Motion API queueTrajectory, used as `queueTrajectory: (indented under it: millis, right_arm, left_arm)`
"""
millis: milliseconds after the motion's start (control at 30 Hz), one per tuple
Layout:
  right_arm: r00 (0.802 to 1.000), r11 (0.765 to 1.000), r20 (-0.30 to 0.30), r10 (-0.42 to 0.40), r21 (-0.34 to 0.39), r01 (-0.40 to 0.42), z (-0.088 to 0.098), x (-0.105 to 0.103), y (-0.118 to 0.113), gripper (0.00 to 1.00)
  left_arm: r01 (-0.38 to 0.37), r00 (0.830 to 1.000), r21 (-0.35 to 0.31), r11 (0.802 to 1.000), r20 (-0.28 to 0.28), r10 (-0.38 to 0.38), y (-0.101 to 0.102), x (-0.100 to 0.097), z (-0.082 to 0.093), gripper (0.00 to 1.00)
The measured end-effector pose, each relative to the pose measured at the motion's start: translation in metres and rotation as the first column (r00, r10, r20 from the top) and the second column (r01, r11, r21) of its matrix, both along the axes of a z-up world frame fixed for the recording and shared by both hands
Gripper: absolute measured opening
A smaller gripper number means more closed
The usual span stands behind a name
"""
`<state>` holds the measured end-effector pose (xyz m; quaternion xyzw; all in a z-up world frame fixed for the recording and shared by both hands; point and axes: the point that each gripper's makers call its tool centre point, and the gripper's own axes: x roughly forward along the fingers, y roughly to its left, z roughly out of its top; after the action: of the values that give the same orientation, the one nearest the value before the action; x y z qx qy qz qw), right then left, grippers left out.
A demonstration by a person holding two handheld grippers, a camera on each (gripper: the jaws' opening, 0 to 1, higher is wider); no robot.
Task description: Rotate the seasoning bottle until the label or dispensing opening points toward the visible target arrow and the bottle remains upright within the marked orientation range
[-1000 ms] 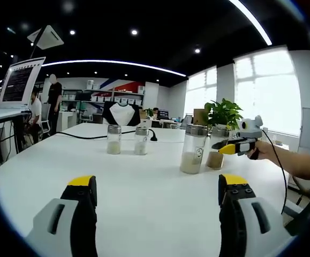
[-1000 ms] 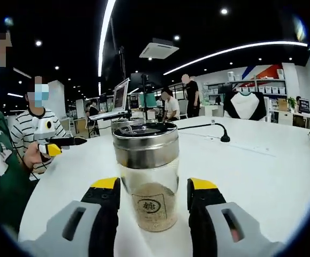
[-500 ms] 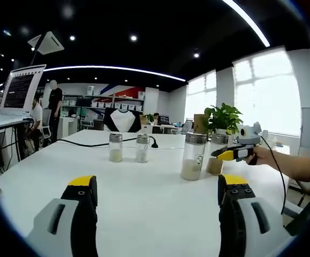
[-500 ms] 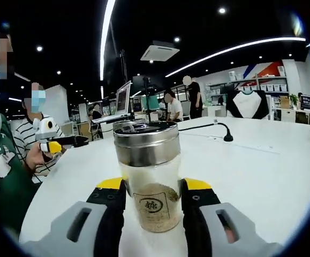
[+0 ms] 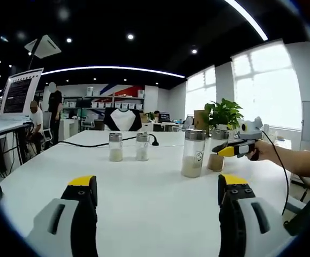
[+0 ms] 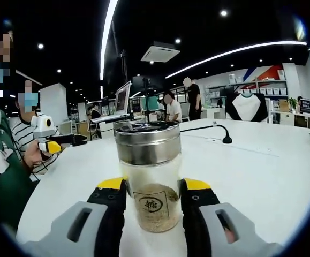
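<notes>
Glass seasoning bottle (image 6: 149, 182) — steel-capped, clamped by right tongs (image 6: 150, 187), left tongs (image 5: 156, 193) apart.

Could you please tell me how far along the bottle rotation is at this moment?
Done: the right tool has its jaws against both sides of the seasoning bottle, which stands upright on the white table. In hand: that grip, with the square label facing the right gripper view. Left: the turn itself; I see no target arrow, so alignment cannot be judged. The left tool is open, away from the bottles.
</notes>
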<state>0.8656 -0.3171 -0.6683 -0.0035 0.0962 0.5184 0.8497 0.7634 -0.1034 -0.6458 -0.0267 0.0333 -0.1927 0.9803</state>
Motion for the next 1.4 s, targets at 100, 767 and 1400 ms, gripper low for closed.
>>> queueTrajectory:
  millis: [100,767,1400]
  right_arm:
    - [1.0,1.0,0.007,-0.005,-0.003,0.005,0.0001,-0.0001,0.0003,0.39]
    - [0.998,0.998,0.015,-0.056,-0.037,0.056,-0.0014,0.0021,0.0001,0.38]
    - [0.987,0.985,0.019,-0.162,-0.058,0.163,-0.0023,0.0044,-0.0017,0.38]
  left_arm:
    - [-0.001,1.0,0.002,1.0,-0.004,0.001,0.0003,0.0004,-0.0013,0.99]
    - [0.0,1.0,-0.005,1.0,-0.006,0.0,0.0005,0.0006,-0.0017,0.99]
    - [0.009,1.0,-0.017,1.0,-0.006,-0.009,-0.0018,0.0002,-0.0015,0.99]
